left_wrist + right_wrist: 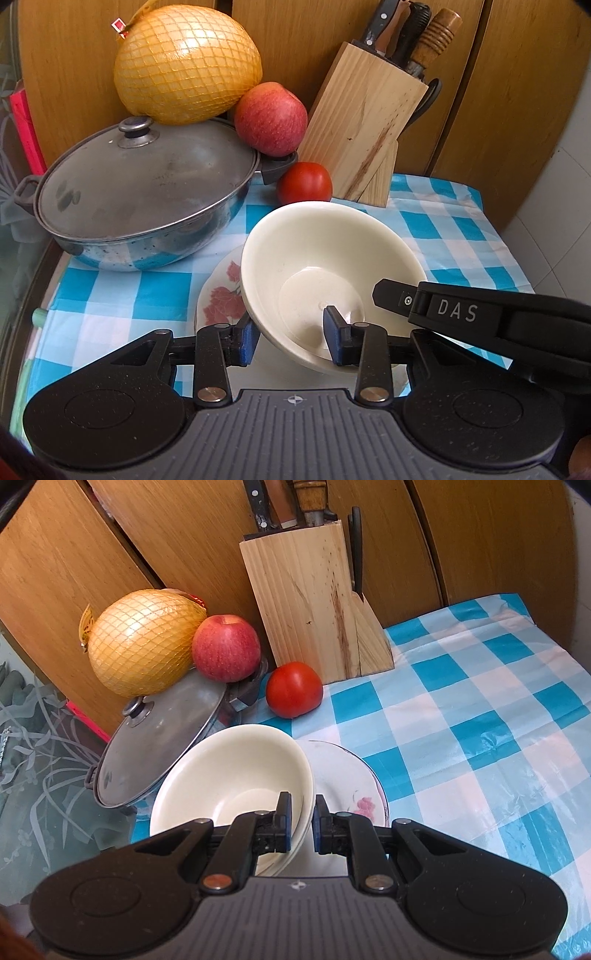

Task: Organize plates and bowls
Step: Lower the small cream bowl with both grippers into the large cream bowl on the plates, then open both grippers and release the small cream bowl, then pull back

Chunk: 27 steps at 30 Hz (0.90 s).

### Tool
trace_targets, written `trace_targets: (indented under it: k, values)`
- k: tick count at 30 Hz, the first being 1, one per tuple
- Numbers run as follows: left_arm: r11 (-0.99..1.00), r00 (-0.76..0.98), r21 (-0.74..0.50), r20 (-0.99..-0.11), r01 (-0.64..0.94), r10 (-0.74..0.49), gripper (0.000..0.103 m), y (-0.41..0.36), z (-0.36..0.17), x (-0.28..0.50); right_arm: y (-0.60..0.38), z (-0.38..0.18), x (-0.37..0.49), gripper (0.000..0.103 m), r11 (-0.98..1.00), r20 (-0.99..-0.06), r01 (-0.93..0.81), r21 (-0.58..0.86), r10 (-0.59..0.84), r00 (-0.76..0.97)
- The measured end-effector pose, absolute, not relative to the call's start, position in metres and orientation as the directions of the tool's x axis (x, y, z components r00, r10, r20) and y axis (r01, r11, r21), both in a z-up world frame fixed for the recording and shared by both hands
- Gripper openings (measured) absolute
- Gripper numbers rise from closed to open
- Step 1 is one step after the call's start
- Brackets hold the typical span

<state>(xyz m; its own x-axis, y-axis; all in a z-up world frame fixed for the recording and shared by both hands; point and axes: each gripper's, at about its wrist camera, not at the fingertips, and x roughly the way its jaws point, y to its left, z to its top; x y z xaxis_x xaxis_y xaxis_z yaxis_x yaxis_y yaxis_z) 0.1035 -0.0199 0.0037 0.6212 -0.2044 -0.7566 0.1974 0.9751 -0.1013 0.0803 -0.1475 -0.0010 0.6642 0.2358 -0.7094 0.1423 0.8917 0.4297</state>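
Observation:
A cream bowl (325, 258) sits tilted on a white plate with pink flowers (221, 299); it seems to rest in a second cream bowl. My left gripper (290, 341) straddles the bowl's near-left rim, one blue pad inside and one outside, with a gap, so it is open. My right gripper (301, 821) straddles the right rim of the bowl (229, 775), its pads close on both sides of the rim; the flowered plate (351, 782) lies under it. The right gripper's finger also shows in the left wrist view (391, 295).
A lidded steel pot (140, 206) stands left of the bowl, with a netted pomelo (188, 62) and an apple (271, 118) behind it. A tomato (304, 182) and a wooden knife block (365, 129) stand at the back. Checked blue cloth (480, 720) stretches right.

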Motion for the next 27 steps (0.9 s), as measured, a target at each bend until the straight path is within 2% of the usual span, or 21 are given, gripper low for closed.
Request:
trace_targets:
  k: [9, 17, 22, 27]
  values:
    - [0.976, 0.603, -0.102, -0.772, 0.192, -0.200, 0.044, -0.018, -0.007, 0.112, -0.146, -0.006, 0.085, 0.013, 0.891, -0.710, 0.146, 0.429, 0.233, 0.664]
    - [0.975, 0.589, -0.095, -0.784, 0.201, -0.198, 0.046, -0.017, -0.013, 0.113, -0.149, -0.012, 0.086, 0.017, 0.884, -0.716, 0.163, 0.439, 0.235, 0.657]
    - [0.979, 0.610, -0.063, -0.774, 0.193, -0.170, 0.062, -0.012, -0.011, 0.108, -0.155, -0.009, 0.079, 0.019, 0.884, -0.706, 0.170, 0.436, 0.218, 0.674]
    - [0.983, 0.616, -0.065, -0.772, 0.170, -0.158, 0.070, 0.000, -0.009, 0.101, -0.156, -0.007, 0.068, 0.020, 0.894, -0.709, 0.163, 0.418, 0.208, 0.674]
